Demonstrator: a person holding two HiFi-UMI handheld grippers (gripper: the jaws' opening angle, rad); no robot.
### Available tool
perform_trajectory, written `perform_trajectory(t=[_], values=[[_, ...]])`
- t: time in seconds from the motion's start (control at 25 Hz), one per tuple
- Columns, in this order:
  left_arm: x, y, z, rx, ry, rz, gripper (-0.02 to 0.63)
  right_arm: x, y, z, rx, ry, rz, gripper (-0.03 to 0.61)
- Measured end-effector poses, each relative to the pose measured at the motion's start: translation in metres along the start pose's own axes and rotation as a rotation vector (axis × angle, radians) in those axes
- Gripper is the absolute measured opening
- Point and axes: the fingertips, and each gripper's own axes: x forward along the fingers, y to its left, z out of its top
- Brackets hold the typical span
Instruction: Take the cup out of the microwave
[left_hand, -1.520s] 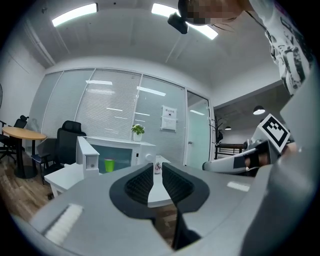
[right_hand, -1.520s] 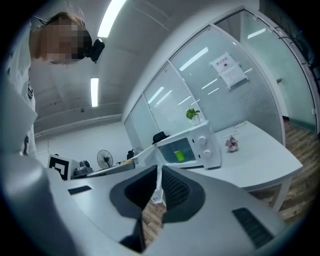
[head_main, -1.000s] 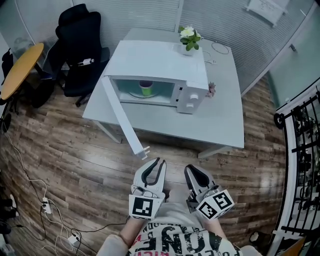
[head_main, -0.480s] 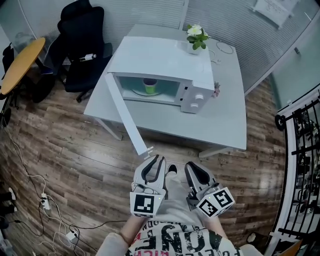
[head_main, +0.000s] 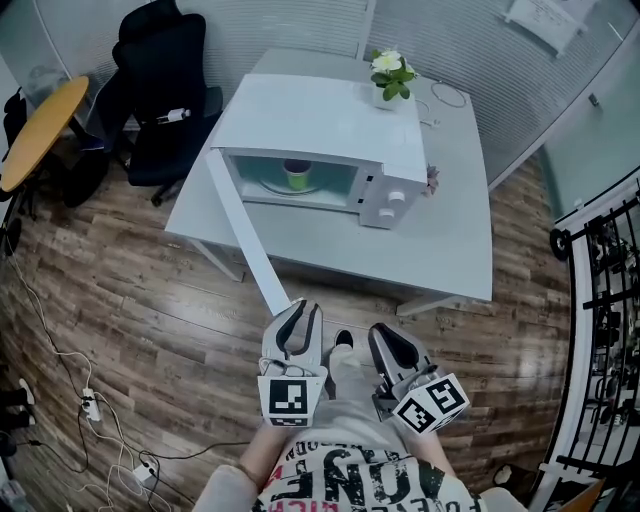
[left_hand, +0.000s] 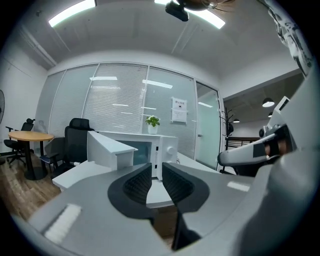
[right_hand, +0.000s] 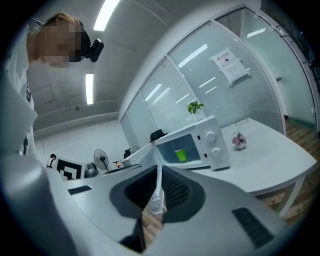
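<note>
Cup (head_main: 296, 176), green, inside open microwave (head_main: 330, 130) on table (head_main: 440, 250); left gripper (head_main: 299, 311) jaws apart, empty; right gripper (head_main: 384, 338) jaws pressed together.

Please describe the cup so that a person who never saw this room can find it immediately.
On the pale grey table stands a white microwave with its door swung open. Inside sits a small cup; it is bright green and the only object in there.

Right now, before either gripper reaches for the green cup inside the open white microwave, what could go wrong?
The swung-out white microwave door juts toward the left gripper; a straight approach could knock it. The small green cup stands well inside the white microwave, so jaws might clip the opening's frame or tip the cup.
</note>
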Motion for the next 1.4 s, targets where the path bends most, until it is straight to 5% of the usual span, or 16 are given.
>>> perform_trajectory(t=[0.48, 0.72, 1.4], values=[[-0.033, 0.034, -0.004, 0.037, 0.005, 0.143, 0.061, 0.02, 0.015, -0.005, -0.009, 0.029, 0.068, 0.025], [-0.061, 0.073, -0.014, -0.051, 0.033, 0.272, 0.063, 0.027, 0.029, -0.01, -0.023, 0.047, 0.104, 0.025], [0.003, 0.064, -0.01, -0.021, 0.021, 0.18, 0.063, 0.045, -0.01, 0.0, 0.003, 0.072, 0.092, 0.025]])
